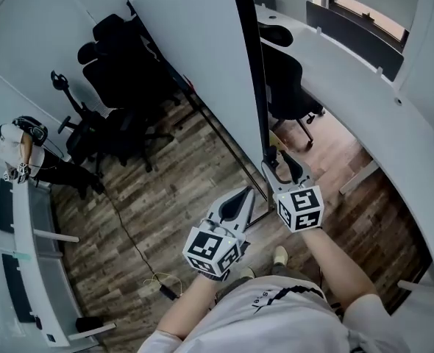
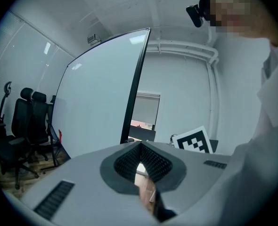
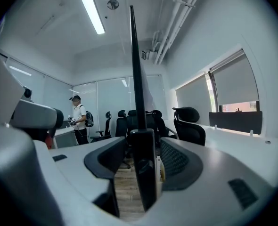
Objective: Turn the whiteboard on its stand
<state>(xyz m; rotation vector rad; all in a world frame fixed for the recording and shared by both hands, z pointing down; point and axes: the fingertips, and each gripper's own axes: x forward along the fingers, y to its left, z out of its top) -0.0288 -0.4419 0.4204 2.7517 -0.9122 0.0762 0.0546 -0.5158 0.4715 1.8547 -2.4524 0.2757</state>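
Right gripper view, whiteboard (image 3: 137,88) edge between right gripper (image 3: 142,166) jaws, parted

The whiteboard (image 1: 202,50) looked smooth and glossy, its frame (image 1: 252,65) matt black. The floor (image 1: 187,190) was matt wood plank.

An office meeting room. A cluster of black swivel chairs (image 1: 118,65) stands on a wood-look plank floor (image 1: 151,219), and a long white desk (image 1: 364,94) curves along the wall below a window (image 3: 235,86) with roller blinds. A tall whiteboard (image 1: 187,43) on its stand fills the middle. There are glass partition walls (image 3: 101,100), a ceiling strip light (image 3: 91,9) and exposed white pipes (image 3: 174,22) overhead; a person (image 1: 15,149) stands at the far edge of a second white desk (image 1: 37,226) on the opposite side
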